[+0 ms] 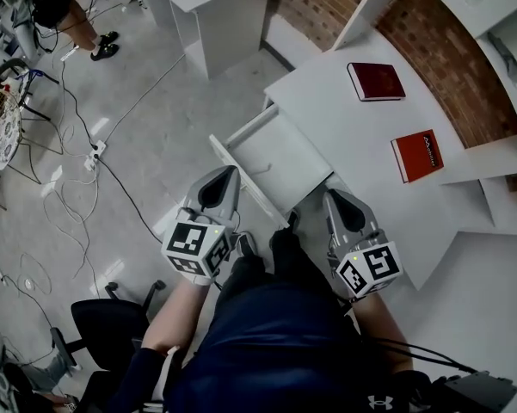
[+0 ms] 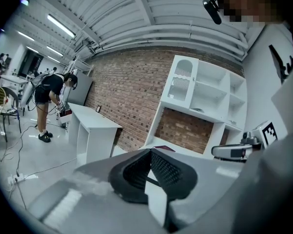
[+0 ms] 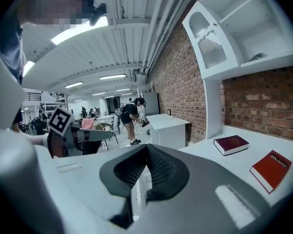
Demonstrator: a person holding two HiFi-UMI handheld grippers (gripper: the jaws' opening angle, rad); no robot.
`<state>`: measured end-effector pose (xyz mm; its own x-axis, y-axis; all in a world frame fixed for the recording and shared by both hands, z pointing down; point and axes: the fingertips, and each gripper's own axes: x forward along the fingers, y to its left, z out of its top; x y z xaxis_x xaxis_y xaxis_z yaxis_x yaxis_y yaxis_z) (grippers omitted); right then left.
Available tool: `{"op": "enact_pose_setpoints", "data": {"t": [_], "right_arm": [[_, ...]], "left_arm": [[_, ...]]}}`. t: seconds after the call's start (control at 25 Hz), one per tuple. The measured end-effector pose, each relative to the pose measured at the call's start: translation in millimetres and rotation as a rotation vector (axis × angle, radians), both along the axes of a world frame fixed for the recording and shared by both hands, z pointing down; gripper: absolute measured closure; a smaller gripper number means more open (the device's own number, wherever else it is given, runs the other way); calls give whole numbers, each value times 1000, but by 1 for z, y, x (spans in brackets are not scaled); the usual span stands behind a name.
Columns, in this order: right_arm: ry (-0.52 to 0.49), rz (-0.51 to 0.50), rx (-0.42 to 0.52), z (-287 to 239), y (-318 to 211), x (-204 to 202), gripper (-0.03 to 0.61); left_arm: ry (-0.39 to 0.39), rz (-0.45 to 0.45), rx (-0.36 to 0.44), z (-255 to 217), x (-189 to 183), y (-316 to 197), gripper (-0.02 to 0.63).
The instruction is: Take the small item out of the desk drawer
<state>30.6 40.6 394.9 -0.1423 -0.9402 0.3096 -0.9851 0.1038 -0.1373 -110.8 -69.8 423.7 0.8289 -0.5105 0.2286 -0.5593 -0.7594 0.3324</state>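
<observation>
we see left gripper fingers closed and empty, right gripper fingers closed too, open white bench drawer just beyond both sets of fingers

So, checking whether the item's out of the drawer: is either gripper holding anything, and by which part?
Nothing is held: the left gripper and the right gripper both have jaws shut together, empty.

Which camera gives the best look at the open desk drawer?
The head view: it looks down into the drawer, pulled out from the desk. The left and right gripper views look out across the room, and neither shows the drawer's inside.
</observation>
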Motion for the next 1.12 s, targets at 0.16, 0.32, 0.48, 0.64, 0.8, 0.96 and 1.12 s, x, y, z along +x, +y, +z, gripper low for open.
{"op": "enact_pose_setpoints", "data": {"t": [0.16,0.32,0.48,0.64,0.8,0.96,1.12], "right_arm": [[-13,-28,18,-2,-16,1,575],[-32,-55,37,-4,-32,9,575],[-71,-69,21,9,-42,29,575],[-120,-84,1,25,-56,51,575],[-171,-117,-3,37,-74,72,575],[-211,-157,-10,48,-91,90,575],[-240,-200,-29,62,-103,101,575]], "left_arm": [[-15,-16,21,-6,-2,-6,612],[-47,-30,28,-4,4,-14,612],[-101,-38,24,7,26,-21,612],[-184,-40,43,22,49,-32,612],[-293,-29,57,43,74,-41,612],[-376,-28,36,71,94,-49,612],[-475,-30,28,96,104,-53,612]]}}
